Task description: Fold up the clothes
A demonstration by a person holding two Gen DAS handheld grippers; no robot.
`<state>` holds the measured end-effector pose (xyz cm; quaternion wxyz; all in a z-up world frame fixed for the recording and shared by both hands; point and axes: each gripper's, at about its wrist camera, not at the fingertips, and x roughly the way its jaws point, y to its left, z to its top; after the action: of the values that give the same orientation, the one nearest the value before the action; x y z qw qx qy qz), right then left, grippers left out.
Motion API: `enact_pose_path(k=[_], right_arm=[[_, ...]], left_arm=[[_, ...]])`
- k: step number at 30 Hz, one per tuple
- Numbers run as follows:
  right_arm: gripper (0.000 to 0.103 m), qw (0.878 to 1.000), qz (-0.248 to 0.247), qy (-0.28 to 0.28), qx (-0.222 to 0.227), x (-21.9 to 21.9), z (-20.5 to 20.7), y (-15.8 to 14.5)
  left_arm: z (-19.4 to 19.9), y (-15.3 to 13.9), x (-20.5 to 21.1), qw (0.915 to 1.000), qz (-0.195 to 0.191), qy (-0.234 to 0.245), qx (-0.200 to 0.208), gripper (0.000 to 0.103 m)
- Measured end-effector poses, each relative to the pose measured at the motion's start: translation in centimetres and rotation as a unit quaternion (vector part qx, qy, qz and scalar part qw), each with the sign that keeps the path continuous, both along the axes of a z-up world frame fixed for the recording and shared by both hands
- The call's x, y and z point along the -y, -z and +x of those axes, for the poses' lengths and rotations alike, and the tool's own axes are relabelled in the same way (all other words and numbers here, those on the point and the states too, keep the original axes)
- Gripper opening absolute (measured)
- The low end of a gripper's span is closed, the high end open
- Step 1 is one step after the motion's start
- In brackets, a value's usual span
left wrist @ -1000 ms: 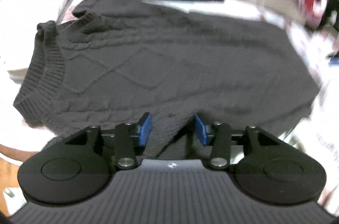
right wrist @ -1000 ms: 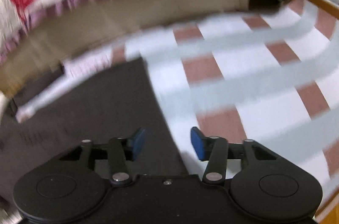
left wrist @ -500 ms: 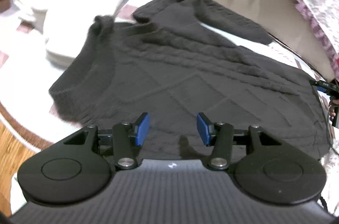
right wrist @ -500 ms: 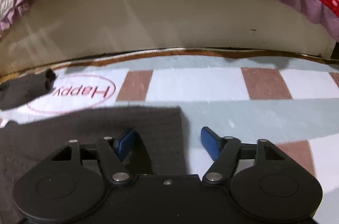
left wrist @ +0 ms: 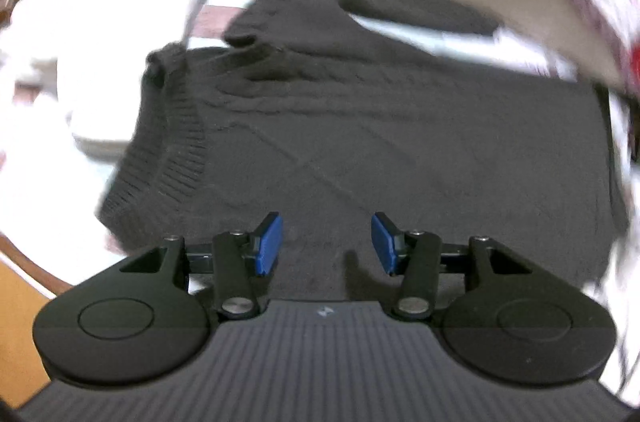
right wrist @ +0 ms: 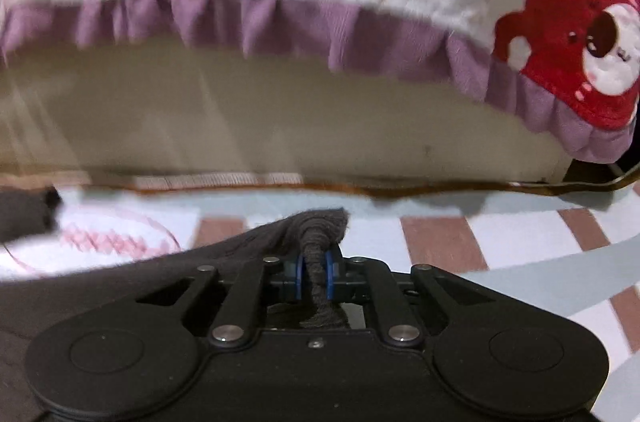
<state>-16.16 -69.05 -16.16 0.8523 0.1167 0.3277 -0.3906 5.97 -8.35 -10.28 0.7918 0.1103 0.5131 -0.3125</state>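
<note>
Dark knit sweater (left wrist: 400,142): spread flat on checked mat (right wrist: 460,222), filling most of left wrist view; ribbed band (left wrist: 160,158) at left, one sleeve (left wrist: 380,6) trailing toward far right, long axis running roughly left to right across the frame. Left gripper (left wrist: 326,242): low over near edge of sweater, pointing forward across the cloth, blue pads (left wrist: 268,242) well apart, nothing between them; whether touching the knit, cannot tell. Right gripper (right wrist: 314,276): held low and level near the mat, aimed at the beige bed side (right wrist: 280,118); jaws closed tight on a bunched corner of the sweater, a pinched wad of knit (right wrist: 320,226) sticking up just ahead of the pads, rest of the cloth falling away to the left. Beyond: white quilt with purple frill (right wrist: 280,22) and red bear patch (right wrist: 580,34) overhanging. Left of sweater, just beside the ribbed band: stack of white folded cloth (left wrist: 120,2), blurred.
</note>
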Motion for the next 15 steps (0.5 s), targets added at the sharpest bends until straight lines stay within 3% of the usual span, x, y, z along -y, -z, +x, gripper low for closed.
enact_pose_path(k=[2, 4, 9, 12, 15], right_arm=[[0.042, 0.998, 0.039, 0.048, -0.027, 0.1, 0.4, -0.2], [0.042, 0.994, 0.084, 0.073, 0.023, -0.5, 0.5, -2.1], [0.056, 0.980, 0.155, 0.003, 0.126, -5.2, 5.7, -7.8], [0.061, 0.949, 0.232, -0.076, 0.201, -8.8, 10.0, -9.2], [0.061, 0.923, 0.286, -0.111, 0.233, -11.6, 12.9, -7.9]], left_arm=[[0.6, -2.3, 0.3, 0.9985, 0.041, 0.033, 0.016, 0.048], [1.6, -4.5, 0.7, 0.9953, 0.074, 0.053, 0.033, 0.053], [4.2, -7.5, 3.5, 0.9847, 0.147, 0.079, 0.050, 0.058], [5.6, -7.5, 6.3, 0.9794, 0.166, 0.090, 0.070, 0.058], [7.3, -6.3, 8.7, 0.9758, 0.168, 0.091, 0.107, 0.058]])
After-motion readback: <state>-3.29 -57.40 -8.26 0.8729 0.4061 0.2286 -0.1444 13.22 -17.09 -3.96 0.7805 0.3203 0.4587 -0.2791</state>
